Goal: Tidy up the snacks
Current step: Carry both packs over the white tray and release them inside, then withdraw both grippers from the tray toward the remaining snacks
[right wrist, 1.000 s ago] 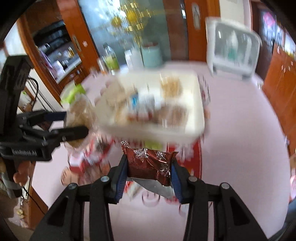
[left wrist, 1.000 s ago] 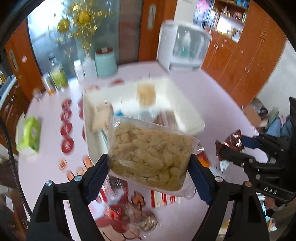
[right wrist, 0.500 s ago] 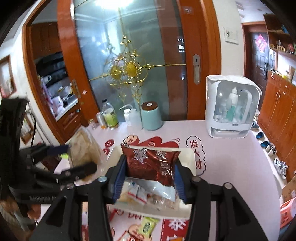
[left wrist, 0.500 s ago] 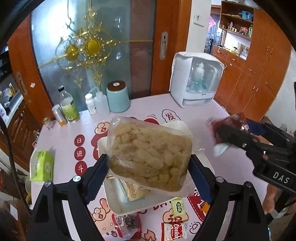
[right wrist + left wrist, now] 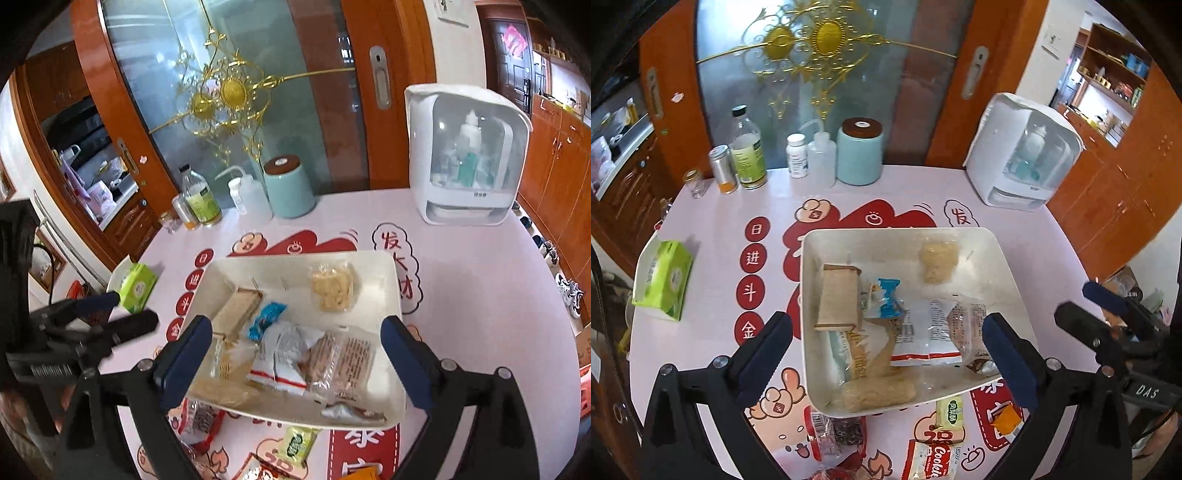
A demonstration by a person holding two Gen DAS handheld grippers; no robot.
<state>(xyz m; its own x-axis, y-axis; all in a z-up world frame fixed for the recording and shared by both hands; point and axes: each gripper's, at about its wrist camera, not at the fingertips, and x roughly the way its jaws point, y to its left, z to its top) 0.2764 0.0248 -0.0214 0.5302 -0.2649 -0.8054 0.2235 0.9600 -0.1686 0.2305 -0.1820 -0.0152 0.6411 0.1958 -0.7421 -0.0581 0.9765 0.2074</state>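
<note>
A white rectangular tray (image 5: 1004,269) (image 5: 391,288) stands mid-table and holds several snack packets: a beige wafer pack (image 5: 838,295), a blue candy (image 5: 888,299), a puffed-snack bag (image 5: 938,260) (image 5: 332,288) and a white packet (image 5: 923,332). My left gripper (image 5: 886,350) is open and empty above the tray's near side. My right gripper (image 5: 295,354) is open and empty above the tray as well. Loose snacks lie in front of the tray: a red packet (image 5: 834,428), a green candy (image 5: 949,410) (image 5: 295,443) and a cookie pack (image 5: 931,461).
At the back stand bottles (image 5: 748,147), a teal canister (image 5: 858,151) (image 5: 290,188) and a white sterilizer cabinet (image 5: 1023,155) (image 5: 465,155). A green tissue box (image 5: 661,277) (image 5: 138,286) sits at the left table edge.
Both grippers have opened. The left no longer holds the puffed-snack bag and the right no longer holds the dark red packet. Both views now look down on the tray.
</note>
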